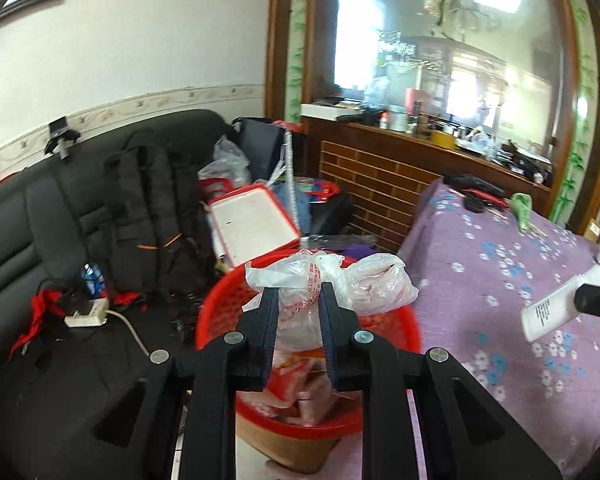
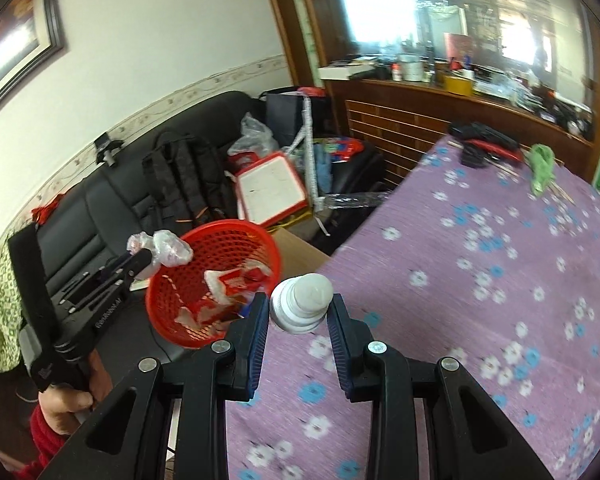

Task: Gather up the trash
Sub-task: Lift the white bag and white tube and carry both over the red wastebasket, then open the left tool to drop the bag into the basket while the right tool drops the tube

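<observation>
Near: left gripper [image 1: 299, 294] fingers pinching a crumpled plastic bag [image 1: 332, 280] — light, limp, best held at its bunched neck — above the red basket [image 1: 220, 312]. Right: right gripper [image 2: 299, 306] fingers clamp a stiff, slippery white bottle [image 2: 302, 304] over the desk [image 2: 480, 280].

Basket [image 1: 216, 312] is sitting on a box [image 2: 300, 250], btwn sofa [image 1: 28, 216] at left and worktop [image 1: 500, 280] at right. Wrappers [image 2: 228, 292] are lying in the basket. Left gripper [image 1: 298, 292] is holding a bag [image 1: 364, 280] over the basket rim. Right gripper [image 2: 298, 306] is holding a bottle [image 2: 304, 300] over the worktop's left edge, just right of the basket. Backpack [image 1: 148, 216] is leaning on the sofa back; tray [image 1: 256, 220] is lying behind the basket. Shelf [image 1: 420, 140] is running behind the worktop.
</observation>
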Available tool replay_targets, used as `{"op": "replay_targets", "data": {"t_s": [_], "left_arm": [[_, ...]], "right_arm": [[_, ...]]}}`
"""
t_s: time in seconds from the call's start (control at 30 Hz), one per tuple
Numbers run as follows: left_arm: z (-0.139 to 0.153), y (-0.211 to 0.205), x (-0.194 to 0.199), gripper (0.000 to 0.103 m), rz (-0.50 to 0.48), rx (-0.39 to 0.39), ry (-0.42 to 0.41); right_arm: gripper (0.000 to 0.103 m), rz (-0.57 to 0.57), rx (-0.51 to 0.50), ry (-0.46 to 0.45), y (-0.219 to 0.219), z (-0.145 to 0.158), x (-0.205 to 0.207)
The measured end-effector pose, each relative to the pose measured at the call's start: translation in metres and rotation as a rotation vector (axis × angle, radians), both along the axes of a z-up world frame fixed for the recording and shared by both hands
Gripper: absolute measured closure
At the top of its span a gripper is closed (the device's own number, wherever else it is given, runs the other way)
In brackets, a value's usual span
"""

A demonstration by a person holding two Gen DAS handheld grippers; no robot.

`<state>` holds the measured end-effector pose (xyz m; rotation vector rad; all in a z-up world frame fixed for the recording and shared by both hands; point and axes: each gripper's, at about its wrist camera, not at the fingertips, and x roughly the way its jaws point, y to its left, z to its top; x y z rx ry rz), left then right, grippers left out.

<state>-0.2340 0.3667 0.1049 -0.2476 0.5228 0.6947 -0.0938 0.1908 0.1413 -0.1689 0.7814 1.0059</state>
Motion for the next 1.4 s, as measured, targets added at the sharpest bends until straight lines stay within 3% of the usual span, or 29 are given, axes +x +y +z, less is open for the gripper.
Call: {"op": "replay_targets", "data": {"t_s": [0.6,1.4], "left_arm": [[-0.027,0.031,-0.003,0.084,0.041,-0.038,0.055],[-0.054,0.031,0.020,0.083,0.025,-0.040,0.116]], "right_arm": [[0.071,0.101,-0.057,0.006,0.084,-0.017,-0.010],[0.071,0.099,-0.122,0.051,0.122,-0.051,0.009]]}}
